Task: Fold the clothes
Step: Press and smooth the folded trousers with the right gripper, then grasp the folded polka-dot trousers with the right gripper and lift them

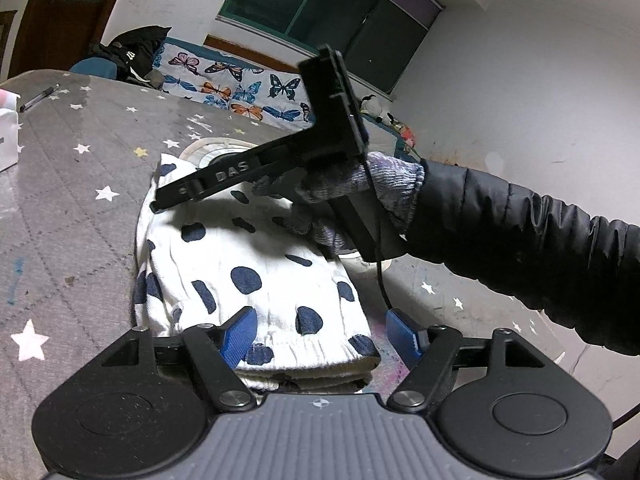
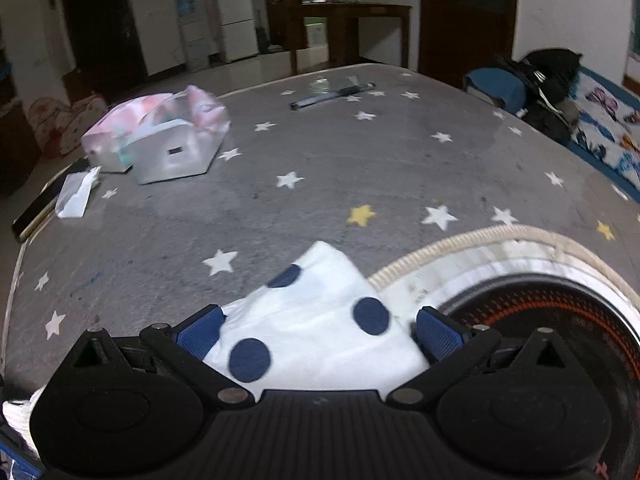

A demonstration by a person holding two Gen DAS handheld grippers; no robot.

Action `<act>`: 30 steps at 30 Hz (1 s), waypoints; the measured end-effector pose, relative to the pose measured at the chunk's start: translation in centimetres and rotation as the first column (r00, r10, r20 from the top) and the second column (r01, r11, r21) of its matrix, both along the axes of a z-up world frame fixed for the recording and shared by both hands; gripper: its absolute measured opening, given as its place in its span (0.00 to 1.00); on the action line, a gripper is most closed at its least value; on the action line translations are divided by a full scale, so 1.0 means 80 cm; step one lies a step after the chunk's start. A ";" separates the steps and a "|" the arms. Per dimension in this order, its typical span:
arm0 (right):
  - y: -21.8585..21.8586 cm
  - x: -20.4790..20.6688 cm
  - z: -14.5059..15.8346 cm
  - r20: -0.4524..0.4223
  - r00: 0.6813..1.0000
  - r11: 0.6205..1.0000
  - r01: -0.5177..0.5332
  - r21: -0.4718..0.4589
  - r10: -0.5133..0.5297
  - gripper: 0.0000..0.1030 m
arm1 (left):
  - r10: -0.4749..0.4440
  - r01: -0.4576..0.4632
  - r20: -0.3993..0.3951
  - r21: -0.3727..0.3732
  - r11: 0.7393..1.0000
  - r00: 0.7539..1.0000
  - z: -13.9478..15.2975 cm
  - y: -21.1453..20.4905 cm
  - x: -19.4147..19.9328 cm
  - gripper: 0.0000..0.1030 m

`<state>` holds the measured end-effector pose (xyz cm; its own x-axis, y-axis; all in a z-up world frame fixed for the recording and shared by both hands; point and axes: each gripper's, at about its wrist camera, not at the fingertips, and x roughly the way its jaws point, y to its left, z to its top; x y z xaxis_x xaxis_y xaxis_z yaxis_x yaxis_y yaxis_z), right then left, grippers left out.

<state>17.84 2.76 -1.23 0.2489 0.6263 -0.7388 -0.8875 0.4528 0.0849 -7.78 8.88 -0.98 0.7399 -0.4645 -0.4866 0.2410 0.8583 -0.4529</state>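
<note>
The right tool (image 1: 160,204) shows only side-on in the left wrist view, so its jaw gap can't be read there. The gloved hand (image 1: 340,192) hides part of the spotted garment (image 1: 256,264) and most of the round appliance (image 2: 552,320), which the right wrist view cuts off. The plastic-wrapped box (image 2: 160,140) is blurred, contents unclear. The pen (image 2: 332,94) is too small to read.

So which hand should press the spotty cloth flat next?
Probably right: its gripper already sits over the far part of the folded spotty cloth, while the left gripper is only at the near edge.
</note>
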 end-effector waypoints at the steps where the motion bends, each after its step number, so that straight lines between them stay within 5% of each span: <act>1: -0.005 0.003 0.000 -0.010 1.000 1.000 0.009 0.005 -0.009 1.00 | 0.002 -0.002 0.002 0.001 1.000 1.000 0.001 0.000 -0.001 0.73; 12: -0.054 0.012 0.001 -0.096 0.992 0.997 0.082 0.008 -0.081 1.00 | 0.037 -0.039 0.027 0.083 0.996 0.999 0.020 0.009 -0.037 0.82; 30: -0.131 -0.002 0.002 -0.112 0.974 0.981 0.195 -0.005 -0.195 1.00 | 0.197 -0.182 -0.036 0.259 0.949 0.980 -0.017 0.054 -0.016 0.77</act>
<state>17.71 -7.75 -1.03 0.2833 0.5783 -0.7651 -0.7671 0.6155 0.1812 -9.03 13.21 -2.34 0.7679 -0.1746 -0.6164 0.0417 0.9737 -0.2240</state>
